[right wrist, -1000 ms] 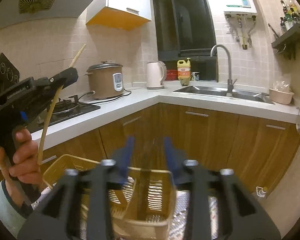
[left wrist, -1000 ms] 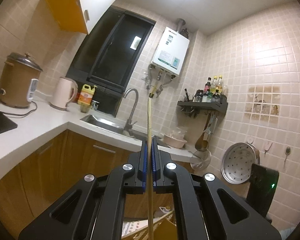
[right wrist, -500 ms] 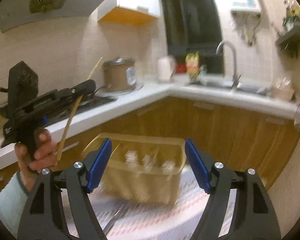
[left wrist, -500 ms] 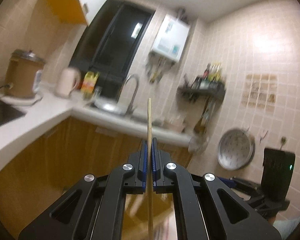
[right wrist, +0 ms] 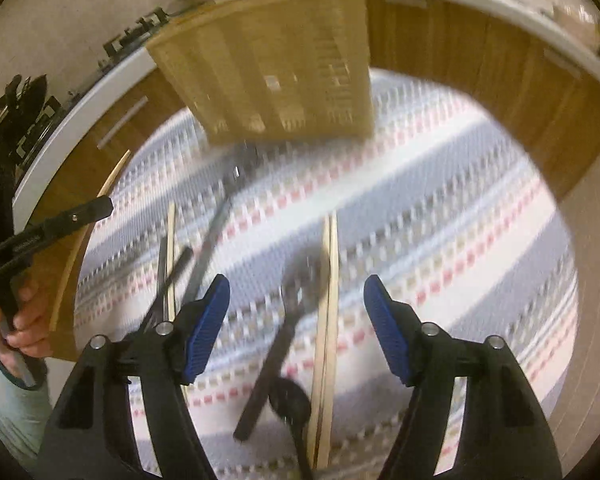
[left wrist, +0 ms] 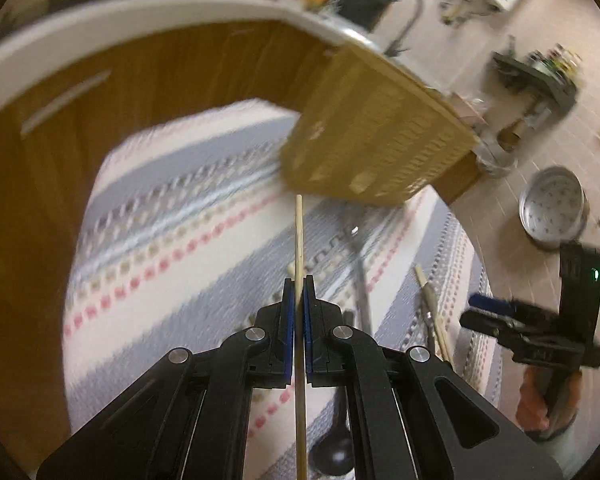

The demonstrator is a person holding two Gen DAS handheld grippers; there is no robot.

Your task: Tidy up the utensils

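Note:
My left gripper (left wrist: 299, 300) is shut on a single wooden chopstick (left wrist: 299, 232), tilted down over a striped cloth (left wrist: 160, 248). A tan slotted basket (left wrist: 372, 128) stands just beyond the chopstick's tip. My right gripper (right wrist: 296, 284) points down at the cloth, its jaws closing with nothing pressed between the pads. Under it lie a pair of wooden chopsticks (right wrist: 328, 300) and a black utensil (right wrist: 280, 344). More utensils lie to its left: a chopstick (right wrist: 171, 240) and a metal handle (right wrist: 212, 236). The left gripper (right wrist: 100, 206) shows at the left edge.
Wooden cabinet doors (right wrist: 480, 52) under a white countertop (left wrist: 100, 24) curve around the far side of the cloth. A black spoon (left wrist: 334, 448) lies under my left gripper. A metal steamer pot (left wrist: 552, 212) leans by the tiled wall. A hand (right wrist: 24, 320) grips the left handle.
Both grippers have dropped and tipped down from the kitchen walls to the cloth with the utensils. The left still holds the chopstick. The right jaws have narrowed a little.

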